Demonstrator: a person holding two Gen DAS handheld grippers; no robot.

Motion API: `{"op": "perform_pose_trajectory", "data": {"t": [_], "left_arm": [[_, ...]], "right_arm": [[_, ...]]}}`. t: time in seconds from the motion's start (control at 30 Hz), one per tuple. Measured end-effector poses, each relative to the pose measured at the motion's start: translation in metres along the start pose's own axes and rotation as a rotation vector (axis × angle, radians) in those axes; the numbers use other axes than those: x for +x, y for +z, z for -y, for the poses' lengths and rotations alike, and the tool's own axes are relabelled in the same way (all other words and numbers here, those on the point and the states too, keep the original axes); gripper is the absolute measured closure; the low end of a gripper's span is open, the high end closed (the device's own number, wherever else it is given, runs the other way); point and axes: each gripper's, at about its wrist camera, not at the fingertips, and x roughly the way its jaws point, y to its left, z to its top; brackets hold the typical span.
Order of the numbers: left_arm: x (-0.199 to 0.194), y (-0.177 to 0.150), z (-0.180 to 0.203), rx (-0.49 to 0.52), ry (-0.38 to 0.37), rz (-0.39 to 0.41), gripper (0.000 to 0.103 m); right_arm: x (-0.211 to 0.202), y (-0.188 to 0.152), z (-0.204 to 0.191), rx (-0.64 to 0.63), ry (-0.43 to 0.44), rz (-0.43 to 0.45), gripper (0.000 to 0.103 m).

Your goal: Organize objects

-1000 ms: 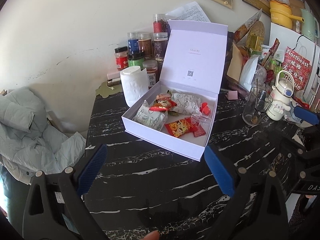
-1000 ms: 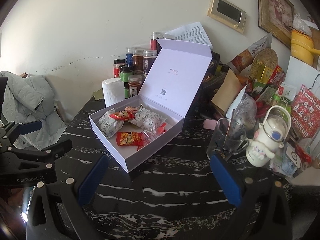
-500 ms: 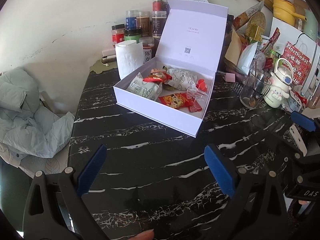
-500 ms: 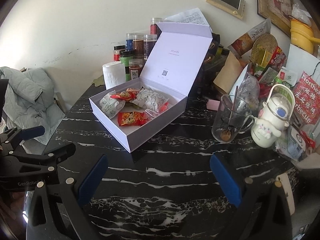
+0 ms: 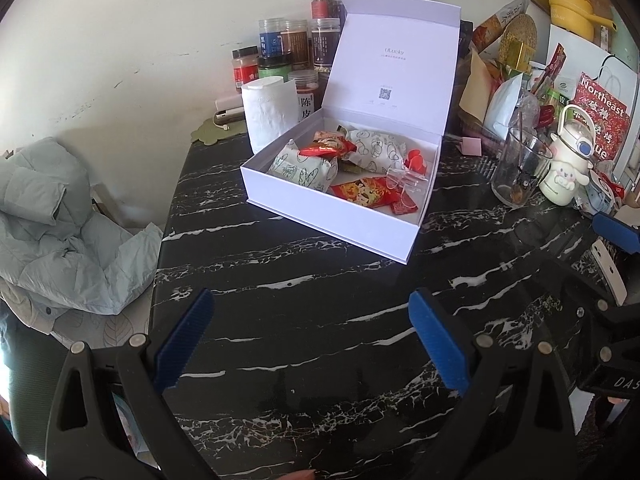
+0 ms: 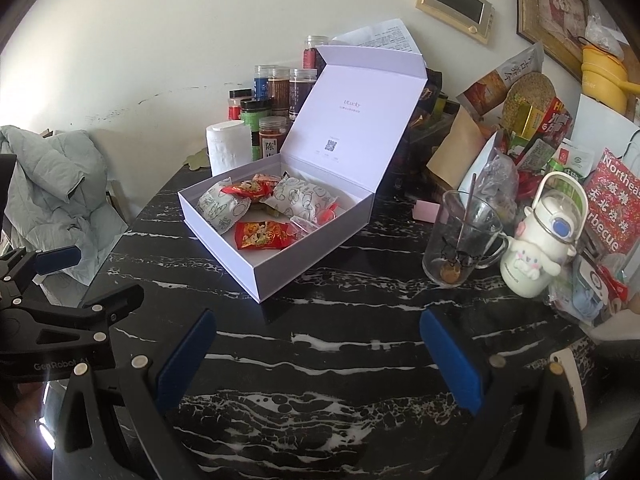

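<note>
Both hand-held grippers, left [image 5: 310, 344] and right [image 6: 316, 356], hover spread and empty over the surface's [image 6: 340, 344] near edge, facing the open box [image 6: 256, 260] of snacks [image 6: 260, 234], seemingly ready to close it.

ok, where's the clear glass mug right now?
Right wrist view, right side: clear glass mug stands on the black marble table, between the open white box and white cartoon bottle.
</note>
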Motion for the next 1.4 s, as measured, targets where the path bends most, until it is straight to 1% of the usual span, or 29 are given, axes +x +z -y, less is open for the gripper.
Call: {"op": "perform_pose_trajectory", "data": {"t": [0.57, 1.13, 1.4], "left_arm": [[0.0, 0.0008, 0.0034, 0.013, -0.006, -0.004, 0.005], [0.0044, -0.0024, 0.0029, 0.012, -0.015, -0.026, 0.005], [0.0049, -0.0027, 0.0032, 0.017, -0.004, -0.03, 0.005]], "right_arm": [[0.0023, 0.0007, 0.0025, -0.002, -0.008, -0.003, 0.0], [0.0028, 0.0, 0.0041, 0.002, -0.013, -0.021, 0.0], [0.0052, -0.0008, 0.0047, -0.001, -0.016, -0.032, 0.0]]}}
